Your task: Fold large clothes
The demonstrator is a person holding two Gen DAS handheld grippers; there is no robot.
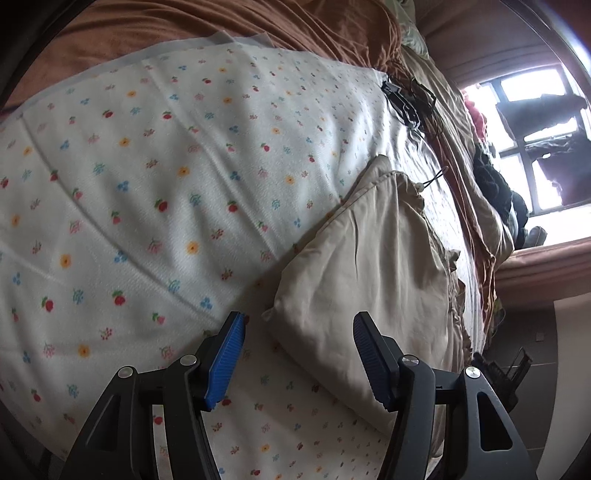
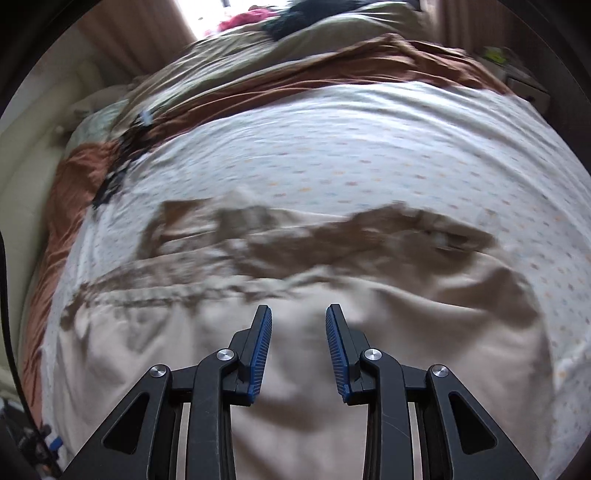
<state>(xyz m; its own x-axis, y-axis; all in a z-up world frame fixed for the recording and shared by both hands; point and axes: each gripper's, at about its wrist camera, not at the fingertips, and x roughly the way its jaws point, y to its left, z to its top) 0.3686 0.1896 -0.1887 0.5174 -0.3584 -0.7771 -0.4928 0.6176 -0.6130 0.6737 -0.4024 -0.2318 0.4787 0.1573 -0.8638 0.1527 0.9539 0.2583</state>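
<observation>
A beige garment (image 1: 362, 266) lies on a white flower-print sheet (image 1: 147, 177) spread over a bed. In the left wrist view its folded corner sits between my open left gripper's (image 1: 299, 325) blue fingers; they hold nothing. A drawstring with a toggle pokes out at the garment's far edge. In the right wrist view the same beige garment (image 2: 295, 295) lies crumpled and wide across the sheet (image 2: 369, 147). My right gripper (image 2: 298, 317) is open and empty just above its near part. This view is motion-blurred.
A brown blanket (image 1: 221, 22) covers the bed beyond the sheet. A black tangle of cords (image 1: 406, 103) lies at the sheet's far edge. Dark clothes (image 1: 498, 184) and a red item are piled by a bright window (image 1: 535, 129). The floor (image 1: 535, 350) lies off the bed's right side.
</observation>
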